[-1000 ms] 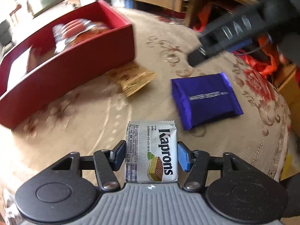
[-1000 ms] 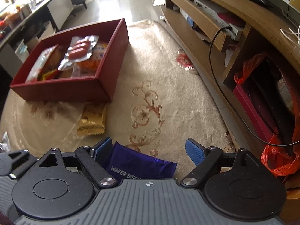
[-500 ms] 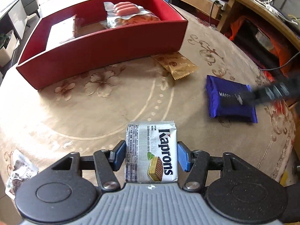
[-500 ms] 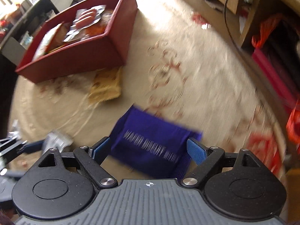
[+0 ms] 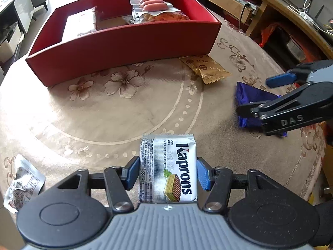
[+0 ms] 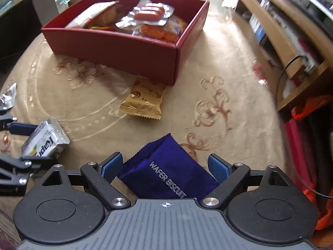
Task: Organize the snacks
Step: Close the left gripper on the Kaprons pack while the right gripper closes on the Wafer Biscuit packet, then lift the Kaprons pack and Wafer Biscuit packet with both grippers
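Observation:
My left gripper (image 5: 166, 171) is shut on a silver Kaprons wafer pack (image 5: 168, 170) and holds it above the round table; the pack also shows in the right wrist view (image 6: 44, 140). My right gripper (image 6: 165, 165) is open, its fingers either side of a purple wafer biscuit pack (image 6: 168, 173) that lies on the table; that pack shows in the left wrist view (image 5: 249, 98). A red box (image 5: 129, 45) with several snacks in it stands at the far side (image 6: 124, 48). A gold packet (image 5: 205, 68) lies just in front of the box (image 6: 144, 100).
The round table has a beige flowered cloth (image 5: 104, 114). A crumpled silver wrapper (image 5: 22, 183) lies at the left edge. Wooden shelves (image 6: 281, 41) and orange bags (image 6: 308, 108) stand to the right, beyond the table's edge.
The left gripper has turned so the red box sits more centred ahead, still holding the Kaprons pack. The right gripper has come down around the purple pack, jaws still open.

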### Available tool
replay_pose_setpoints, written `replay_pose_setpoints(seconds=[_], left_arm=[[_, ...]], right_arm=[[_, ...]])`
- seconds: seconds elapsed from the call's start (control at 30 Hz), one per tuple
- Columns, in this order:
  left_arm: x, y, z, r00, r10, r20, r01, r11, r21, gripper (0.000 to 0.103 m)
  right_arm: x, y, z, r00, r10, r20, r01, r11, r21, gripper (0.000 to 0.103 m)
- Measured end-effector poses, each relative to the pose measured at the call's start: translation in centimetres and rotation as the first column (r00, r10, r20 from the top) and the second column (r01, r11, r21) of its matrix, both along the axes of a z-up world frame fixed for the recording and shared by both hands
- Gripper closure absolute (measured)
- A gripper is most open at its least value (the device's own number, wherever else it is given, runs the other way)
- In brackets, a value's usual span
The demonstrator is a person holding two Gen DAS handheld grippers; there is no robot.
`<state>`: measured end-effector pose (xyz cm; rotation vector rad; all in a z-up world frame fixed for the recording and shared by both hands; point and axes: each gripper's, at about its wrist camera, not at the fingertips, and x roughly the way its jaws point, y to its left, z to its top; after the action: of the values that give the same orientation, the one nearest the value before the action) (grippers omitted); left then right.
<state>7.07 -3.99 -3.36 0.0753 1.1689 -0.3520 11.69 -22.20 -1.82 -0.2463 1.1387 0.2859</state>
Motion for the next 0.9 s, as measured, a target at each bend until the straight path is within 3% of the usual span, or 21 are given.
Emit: replay_pose_setpoints(seconds=[0.27,0.43,0.6,0.8,0.9], left_arm=[[-0.1,-0.2,0.0,1.0,-0.008,-0.008,0.008,1.0,0.008,0.051],[-0.4,-0.4,-0.3,1.0,-0.009,0.009,0.008,0.999,0.041,0.05],[-0.5,-0.7,-0.5,0.999,-0.014,0.034,0.012,0.998,0.059,0.048],[-0.8,-0.6,-0.7,0.999,-0.013,0.045,0.011,0.998,0.054,0.042],[-1.0,-0.5,-0.8,0.998,0.009,0.059,-0.013,0.998,0.068,0.041]], right_arm=[[-2.8,1.1,-0.5,0.993,-0.035,-0.111,0.039,0.998,0.038,0.01],[-5.0,2.4,-0.4,0.996,-0.03,-0.09,0.029,0.999,-0.013,0.009],[-4.0,3.1,-1.3,0.996,-0.049,-0.074,0.043,0.996,-0.076,0.008],[-3.9,3.1,-1.8,0.996,-0.068,-0.057,0.064,0.995,-0.072,0.0],[-3.5,2.3,-2.1,0.992,-0.103,-0.073,0.102,0.995,-0.021,0.0]])
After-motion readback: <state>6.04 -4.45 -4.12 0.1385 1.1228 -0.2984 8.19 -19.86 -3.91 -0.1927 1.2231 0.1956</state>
